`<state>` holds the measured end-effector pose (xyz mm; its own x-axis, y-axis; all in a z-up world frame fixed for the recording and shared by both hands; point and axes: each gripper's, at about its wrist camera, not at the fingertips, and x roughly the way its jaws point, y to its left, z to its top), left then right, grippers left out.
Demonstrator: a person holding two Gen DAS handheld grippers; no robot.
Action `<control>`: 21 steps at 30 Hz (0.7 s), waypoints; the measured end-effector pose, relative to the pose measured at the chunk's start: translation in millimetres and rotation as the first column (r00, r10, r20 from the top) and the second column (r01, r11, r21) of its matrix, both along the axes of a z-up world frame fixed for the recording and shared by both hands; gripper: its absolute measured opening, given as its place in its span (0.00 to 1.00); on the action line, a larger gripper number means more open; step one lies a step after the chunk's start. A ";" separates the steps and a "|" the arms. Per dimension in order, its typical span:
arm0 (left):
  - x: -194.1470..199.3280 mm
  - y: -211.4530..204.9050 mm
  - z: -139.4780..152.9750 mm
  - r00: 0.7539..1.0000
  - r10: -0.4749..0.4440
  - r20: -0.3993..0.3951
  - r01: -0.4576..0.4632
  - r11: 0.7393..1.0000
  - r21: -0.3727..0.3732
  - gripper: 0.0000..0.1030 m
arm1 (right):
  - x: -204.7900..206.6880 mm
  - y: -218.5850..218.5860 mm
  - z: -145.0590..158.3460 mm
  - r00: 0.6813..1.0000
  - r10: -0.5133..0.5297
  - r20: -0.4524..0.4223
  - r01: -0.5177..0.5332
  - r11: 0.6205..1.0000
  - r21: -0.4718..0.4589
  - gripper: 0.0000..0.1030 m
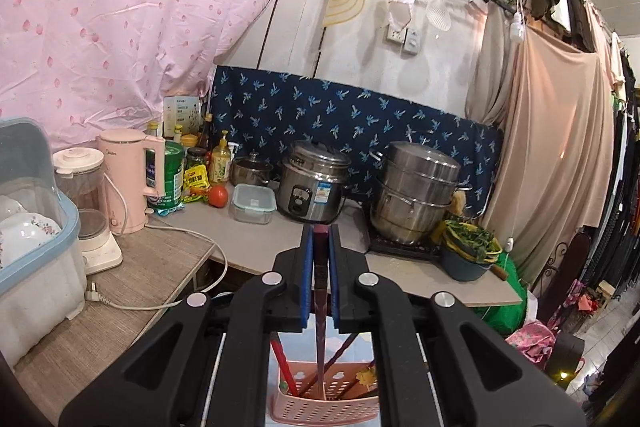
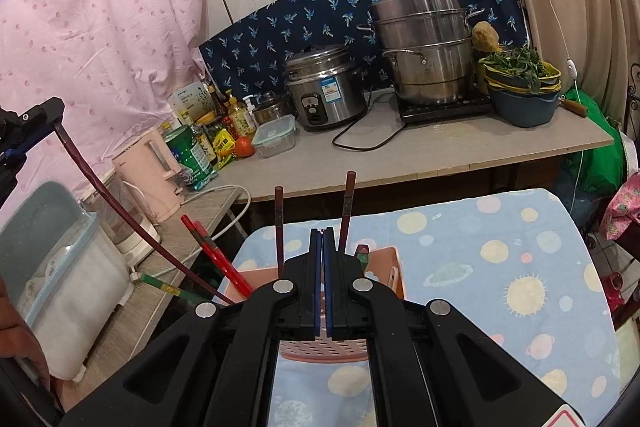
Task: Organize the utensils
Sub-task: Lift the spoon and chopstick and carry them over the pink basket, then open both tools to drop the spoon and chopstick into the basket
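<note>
My left fingers (image 1: pixel 319 239) are clenched on a dark maroon chopstick (image 1: pixel 320 307), tip down in the pink perforated plastic basket (image 1: pixel 324 407). Right fingers (image 2: pixel 323 233) pressed together, empty. Releasing while it's tilted could tip the light basket.

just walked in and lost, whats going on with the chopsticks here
A person is sorting chopsticks into a pink perforated basket on a table with a planet-print cloth. The left gripper has its jaws shut on a dark maroon chopstick whose lower end reaches down into the basket. The right gripper hovers over the basket with jaws shut and nothing between them. Several chopsticks, including red chopsticks, already stand in the basket.
</note>
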<state>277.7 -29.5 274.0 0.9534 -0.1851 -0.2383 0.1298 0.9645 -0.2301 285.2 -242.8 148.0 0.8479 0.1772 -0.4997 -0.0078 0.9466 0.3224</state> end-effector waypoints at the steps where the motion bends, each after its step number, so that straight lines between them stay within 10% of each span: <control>1: 6.3 -2.0 -5.3 1.000 0.000 -0.012 0.000 1.000 0.009 0.07 | 4.0 1.1 -4.4 1.000 0.002 -0.010 -0.003 1.000 -0.005 0.02; 16: 40.4 -11.7 -60.3 0.992 0.027 -0.122 -0.018 0.997 0.073 0.08 | 16.5 12.7 -30.9 0.998 0.011 -0.064 -0.013 0.999 -0.038 0.07; 21: 35.3 -10.8 -63.6 0.989 0.042 -0.139 -0.031 0.996 0.085 0.25 | 8.4 11.9 -26.2 0.998 0.008 -0.056 -0.010 0.999 -0.038 0.09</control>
<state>313.0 -40.3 210.4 0.9149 -0.1249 -0.3838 0.0660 0.9844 -0.1629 293.6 -230.9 121.8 0.8169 0.1644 -0.5529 0.0006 0.9583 0.2857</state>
